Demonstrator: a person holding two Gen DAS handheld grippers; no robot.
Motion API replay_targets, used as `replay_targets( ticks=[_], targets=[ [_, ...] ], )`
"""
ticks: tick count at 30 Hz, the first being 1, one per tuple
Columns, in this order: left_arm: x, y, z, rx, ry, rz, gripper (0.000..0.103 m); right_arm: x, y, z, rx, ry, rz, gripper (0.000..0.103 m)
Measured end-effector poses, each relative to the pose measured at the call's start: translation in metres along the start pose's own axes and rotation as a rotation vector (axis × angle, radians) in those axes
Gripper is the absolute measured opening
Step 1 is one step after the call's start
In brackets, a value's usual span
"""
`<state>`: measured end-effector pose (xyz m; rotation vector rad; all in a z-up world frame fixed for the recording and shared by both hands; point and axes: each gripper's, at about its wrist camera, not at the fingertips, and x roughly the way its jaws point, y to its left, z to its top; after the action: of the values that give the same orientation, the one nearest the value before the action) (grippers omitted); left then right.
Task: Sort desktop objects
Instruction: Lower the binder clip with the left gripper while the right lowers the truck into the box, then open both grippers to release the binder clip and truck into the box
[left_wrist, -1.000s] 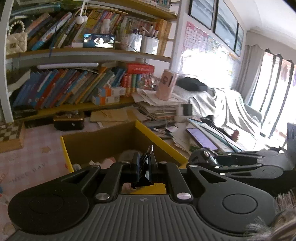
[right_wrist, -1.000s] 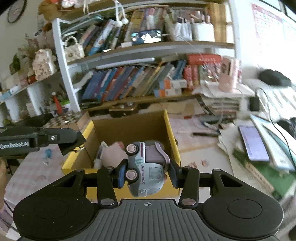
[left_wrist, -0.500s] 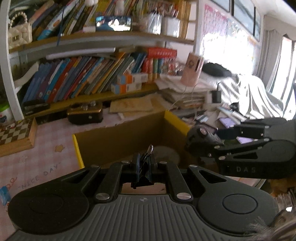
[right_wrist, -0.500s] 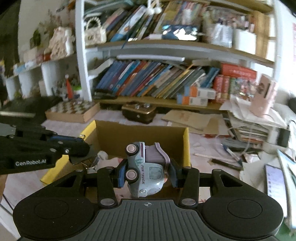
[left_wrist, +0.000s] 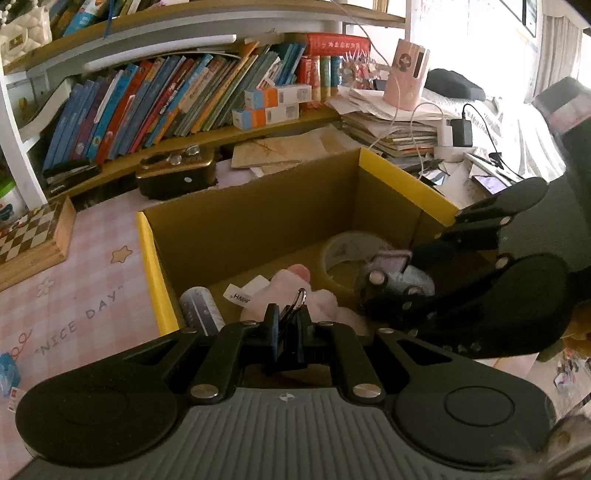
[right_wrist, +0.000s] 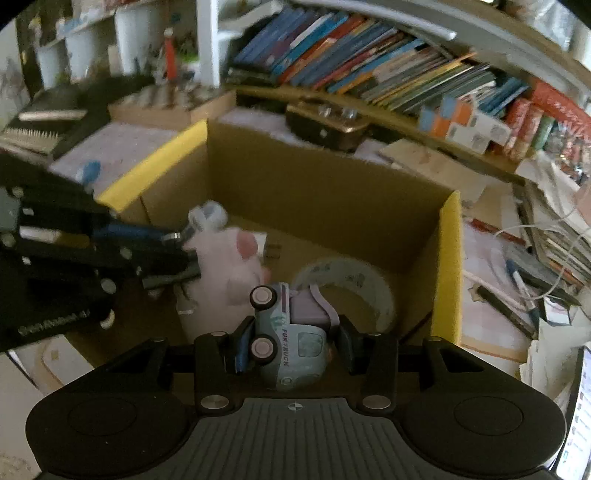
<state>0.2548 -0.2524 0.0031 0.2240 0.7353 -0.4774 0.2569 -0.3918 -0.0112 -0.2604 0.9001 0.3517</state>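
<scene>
My left gripper (left_wrist: 287, 325) is shut on a black binder clip (left_wrist: 298, 301) whose silver wire handle sticks up, held over the near left part of an open cardboard box with a yellow rim (left_wrist: 406, 177). My right gripper (right_wrist: 294, 332) is shut on a pale blue toy truck (right_wrist: 291, 350) marked "FUN TRUCK", low over the box (right_wrist: 448, 258). The left wrist view shows that truck (left_wrist: 399, 277) inside the box's right side. A pink plush toy (left_wrist: 295, 280), a tape roll (left_wrist: 347, 247) and a small grey cylinder (left_wrist: 201, 310) lie in the box.
A pink "NICE DAY" mat (left_wrist: 74, 295) lies left of the box, with a chessboard (left_wrist: 33, 236) at its far edge. Behind the box stand a brown-gold case (left_wrist: 177, 173) and a full bookshelf (left_wrist: 166, 103). Paper stacks, cables and pens (right_wrist: 528, 266) crowd the right.
Both grippers have come down toward the box and now tilt into it. The right one has carried the truck in over the tape roll. Both grips are unchanged.
</scene>
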Motion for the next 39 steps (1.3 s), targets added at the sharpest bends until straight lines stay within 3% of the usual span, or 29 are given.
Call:
replay_targets(
  ticks=[9,18,19,22,26,39],
  targets=[
    [0.006,-0.004,-0.003,0.038,0.009,0.017,0.011,0.011,-0.005,0.002,-0.002,0.065,0.021,0.044],
    [0.01,-0.012,-0.006,0.08,0.019,0.033,0.023,0.015,-0.005,0.004,-0.005,0.076,0.017,0.044],
    [0.008,-0.013,-0.006,0.08,0.014,0.034,0.027,0.014,-0.004,0.003,-0.004,0.07,0.014,0.045],
    [-0.003,-0.015,-0.005,0.082,-0.031,0.074,0.053,0.007,-0.004,0.003,0.011,0.039,0.014,0.049],
    [-0.03,-0.011,-0.001,0.053,-0.11,0.088,0.072,-0.016,-0.004,0.003,0.027,-0.041,0.005,0.061],
    [-0.107,-0.013,-0.007,-0.009,-0.278,0.121,0.1,-0.093,0.001,-0.018,0.174,-0.325,-0.125,0.07]
  ],
)
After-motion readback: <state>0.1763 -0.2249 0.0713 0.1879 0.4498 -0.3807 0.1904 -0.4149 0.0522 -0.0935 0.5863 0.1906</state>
